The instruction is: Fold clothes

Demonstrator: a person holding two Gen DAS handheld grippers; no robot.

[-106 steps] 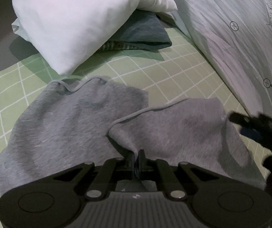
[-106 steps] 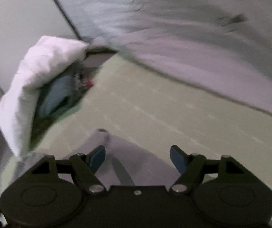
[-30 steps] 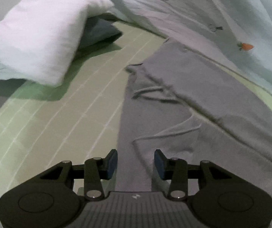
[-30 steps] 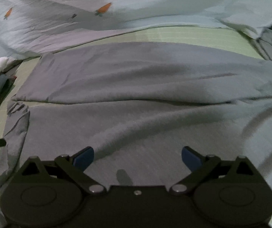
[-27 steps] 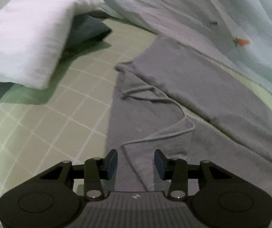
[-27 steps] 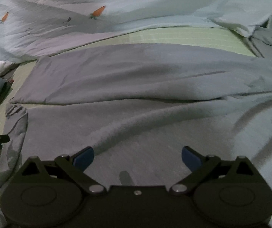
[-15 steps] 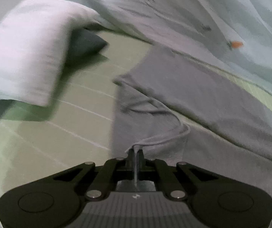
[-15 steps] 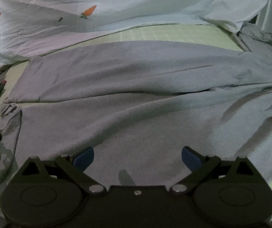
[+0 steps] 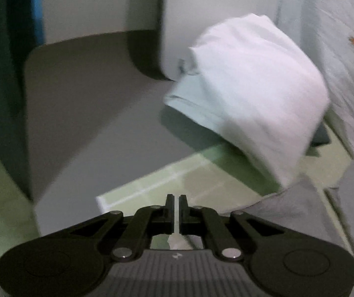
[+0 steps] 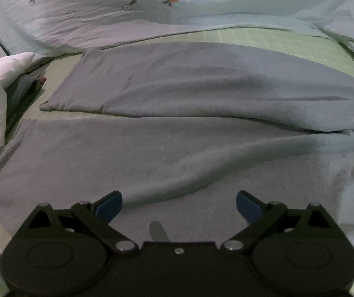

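Observation:
Grey trousers [image 10: 177, 138] lie spread on the green checked bed sheet [image 10: 288, 42], both legs stretched toward the left, the near leg now flat. My right gripper [image 10: 179, 204] is open and empty, hovering over the near leg. In the left wrist view my left gripper [image 9: 174, 201] has its jaws nearly together with a thin gap and no cloth visible between them; a grey trouser edge [image 9: 300, 212] lies to its right. It points past the bed's corner.
A white folded pillow [image 9: 256, 94] rests on dark folded clothes [image 10: 21, 89] at the bed's left end. A pale carrot-print quilt [image 10: 127, 5] is bunched along the far side. Grey floor [image 9: 83, 113] and a white wall lie beyond the bed corner [image 9: 132, 188].
My left gripper closed on the crumpled hem of the near leg, pulled it out toward the bed's left end and swung to face the floor. The leg end now lies flat. The right gripper stayed open.

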